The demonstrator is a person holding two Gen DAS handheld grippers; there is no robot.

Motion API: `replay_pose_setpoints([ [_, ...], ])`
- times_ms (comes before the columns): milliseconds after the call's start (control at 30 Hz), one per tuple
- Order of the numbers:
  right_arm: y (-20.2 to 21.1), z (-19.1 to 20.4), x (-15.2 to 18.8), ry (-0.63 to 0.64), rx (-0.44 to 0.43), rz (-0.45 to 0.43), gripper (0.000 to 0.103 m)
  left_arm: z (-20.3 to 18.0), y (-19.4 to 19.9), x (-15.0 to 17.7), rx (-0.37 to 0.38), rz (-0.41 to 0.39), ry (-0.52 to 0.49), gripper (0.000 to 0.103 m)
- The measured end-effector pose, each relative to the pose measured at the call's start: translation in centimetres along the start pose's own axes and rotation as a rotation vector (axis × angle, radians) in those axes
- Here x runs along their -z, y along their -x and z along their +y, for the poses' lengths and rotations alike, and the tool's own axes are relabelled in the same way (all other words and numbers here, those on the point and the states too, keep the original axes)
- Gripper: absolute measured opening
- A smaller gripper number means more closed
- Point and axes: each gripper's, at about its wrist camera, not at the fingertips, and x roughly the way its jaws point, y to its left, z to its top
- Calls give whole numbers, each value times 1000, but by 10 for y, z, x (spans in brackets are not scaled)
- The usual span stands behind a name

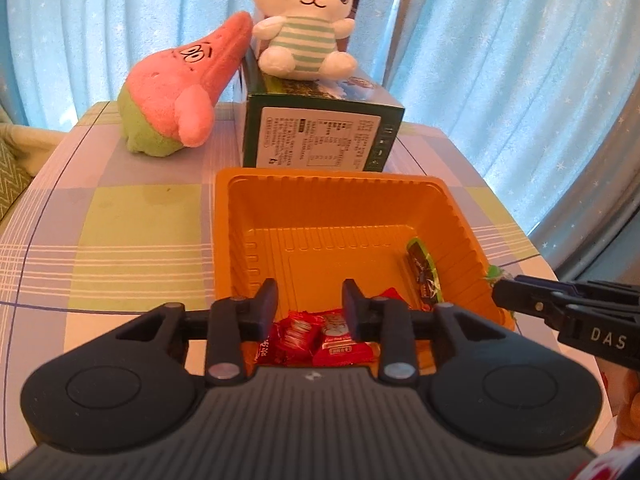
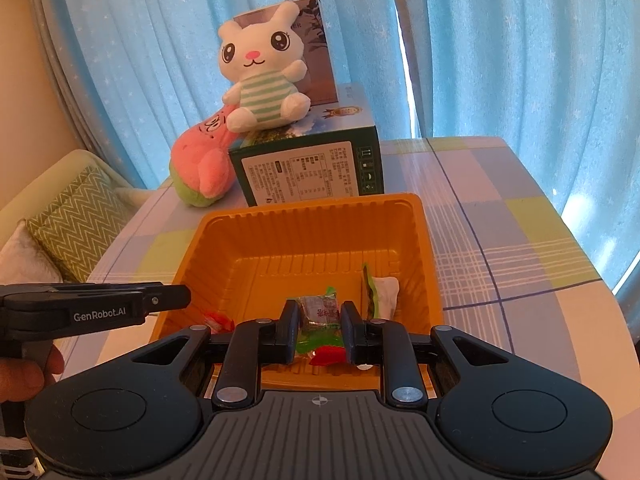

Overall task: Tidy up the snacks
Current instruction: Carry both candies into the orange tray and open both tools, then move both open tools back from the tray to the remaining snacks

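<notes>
Hovering over orange tray (image 1: 224, 216) at centre frame in both views, both grippers. Left gripper (image 1: 310, 306), bottom centre of left wrist view: jaws narrowly apart, nothing between pads; red snack packets (image 1: 316, 338) loose on tray floor just below/behind the gap. No earlier pic, so only that. Right gripper (image 2: 320, 322), bottom centre of right wrist view: clamped on green-wrapped candy (image 2: 320, 312), candy's long axis running up-frame, twisted green end pointing away toward tray's far wall, other end toward camera. Small red wrapper (image 2: 328, 354) under it, whether pinched too can't tell. Dark green snack bar (image 1: 425, 280) lying at right of tray in left view, long axis near vertical in frame, leaning against right wall. White packet w/ green strip (image 2: 380, 294) at right of tray in right view. Behind tray, upper centre: green box (image 1: 320, 136) w/ white bunny plush (image 1: 304, 32) seated on top; pink star plush (image 1: 188, 88) leaning on box at its left. Checked tablecloth (image 1: 100, 220) below all; blue curtains (image 1: 500, 60) behind.
</notes>
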Motion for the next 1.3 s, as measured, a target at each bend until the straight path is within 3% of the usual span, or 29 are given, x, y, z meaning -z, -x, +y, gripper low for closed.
replay_pose_setpoints([
  [533, -13, -16, -14, -52, 19, 6, 23, 0, 25, 16, 6, -28, 12, 35],
  [667, -20, -21, -16, -82, -23, 1, 23, 0, 29, 21, 7, -29, 18, 42],
  [733, -20, -25, -16, -106, -9, 6, 35, 1, 32, 24, 8, -32, 25, 47],
  [767, -18, -28, -15, -122, -12, -1, 53, 1, 34, 27, 9, -34, 30, 48],
  [800, -14, -31, -13, -143, -18, -14, 57, 1, 37, 29, 8, -36, 34, 48],
  [1033, 19, -41, 11, -201, 5, -4, 57, -2, 61, 53, -4, -50, 66, 51],
  [1300, 78, -33, 65, -228, 33, 2, 57, -18, 103, 90, -39, -50, 87, 58],
])
